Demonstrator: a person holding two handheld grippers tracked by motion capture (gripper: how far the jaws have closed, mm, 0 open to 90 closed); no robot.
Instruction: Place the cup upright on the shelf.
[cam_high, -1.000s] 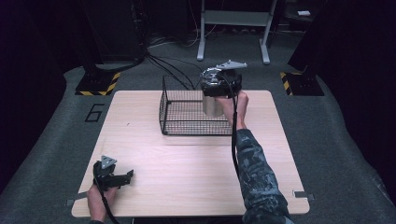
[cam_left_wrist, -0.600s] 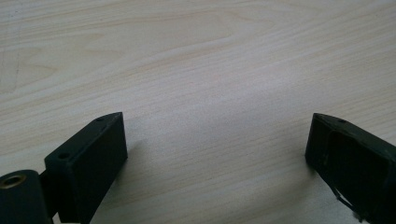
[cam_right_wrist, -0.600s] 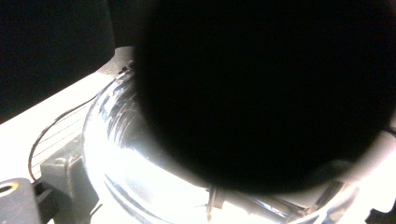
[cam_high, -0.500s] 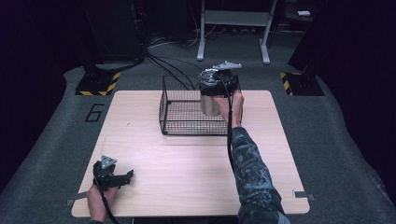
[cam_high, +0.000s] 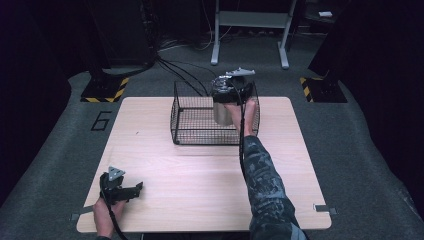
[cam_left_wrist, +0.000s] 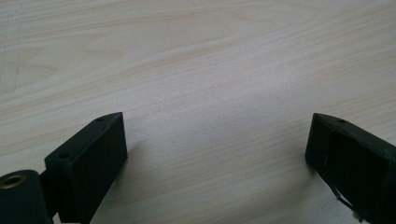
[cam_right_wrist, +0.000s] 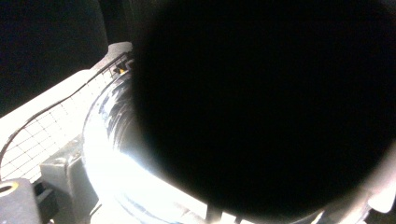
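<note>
Down at the near left corner of the table (cam_high: 200, 175), the left gripper (cam_high: 131, 189) lies low over the bare wood, held in the person's left hand (cam_high: 103, 214), with its cable trailing off the near edge. Its own view shows the two black jaws spread wide apart, with nothing but pale wood grain between them.

Further right and toward the far edge stands the wire basket (cam_high: 192, 122), a black mesh box open at the top, set a little right of the table's middle. Inside its far right corner sits a metal cup (cam_high: 221, 111), shiny and upright as far as the high view shows.

Right over that cup is the right gripper (cam_high: 231, 89), reached forward on a camouflage-patterned sleeve (cam_high: 262, 182), the right hand (cam_high: 245, 114) lying against the cup's right side within the basket. In the right gripper view the cup's bright, ribbed wall (cam_right_wrist: 109, 154) glares at the left, with the basket mesh (cam_right_wrist: 32, 135) behind it, and a large dark round shape, probably the cup's mouth seen very close, covers most of the picture. Whether this gripper's jaws are pinching the cup or standing apart cannot be told.
</note>
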